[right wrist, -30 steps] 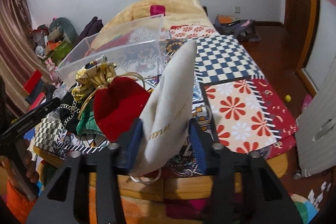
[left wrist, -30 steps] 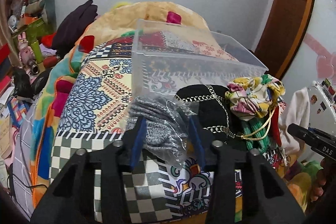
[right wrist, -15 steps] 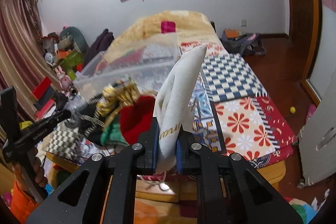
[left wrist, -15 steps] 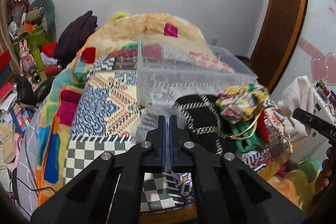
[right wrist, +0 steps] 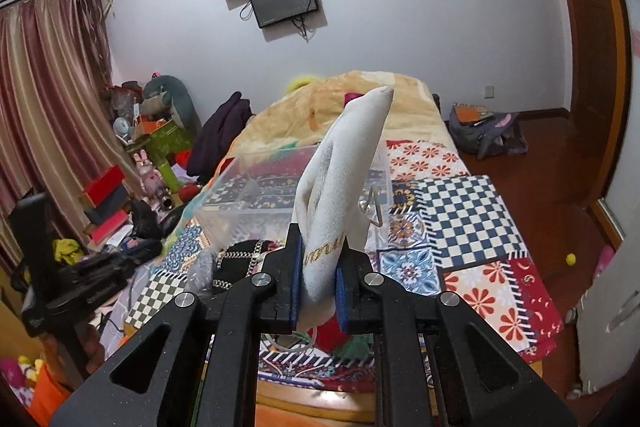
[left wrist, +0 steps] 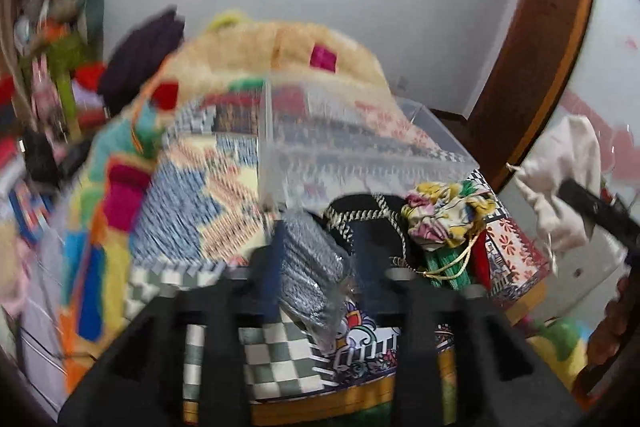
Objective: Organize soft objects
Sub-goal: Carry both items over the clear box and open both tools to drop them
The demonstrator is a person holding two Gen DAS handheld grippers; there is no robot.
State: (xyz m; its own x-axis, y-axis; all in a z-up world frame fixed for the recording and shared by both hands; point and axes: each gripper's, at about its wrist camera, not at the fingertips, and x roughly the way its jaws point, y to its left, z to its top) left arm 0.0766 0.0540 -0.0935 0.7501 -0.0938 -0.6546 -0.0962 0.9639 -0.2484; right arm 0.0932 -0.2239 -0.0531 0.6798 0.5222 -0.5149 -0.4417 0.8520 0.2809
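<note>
Right tool (right wrist: pixel 318 293) pinches a cream pouch (right wrist: pixel 340 187), held upright above the bed's (right wrist: pixel 468 227) near edge. Left tool (left wrist: pixel 316 259), view blurred, jaws apart on either side of a grey bagged cloth (left wrist: pixel 310 263); contact unclear. Cloth lies on the bed just in front of a clear bin (left wrist: pixel 360 151). Beside it a black pouch (left wrist: pixel 368 223), then a floral pouch (left wrist: pixel 444 215) over a green one (left wrist: pixel 446 265).

White walls (right wrist: pixel 400 27), pink curtains (right wrist: pixel 48 99), wooden floor (right wrist: pixel 560 163)
</note>
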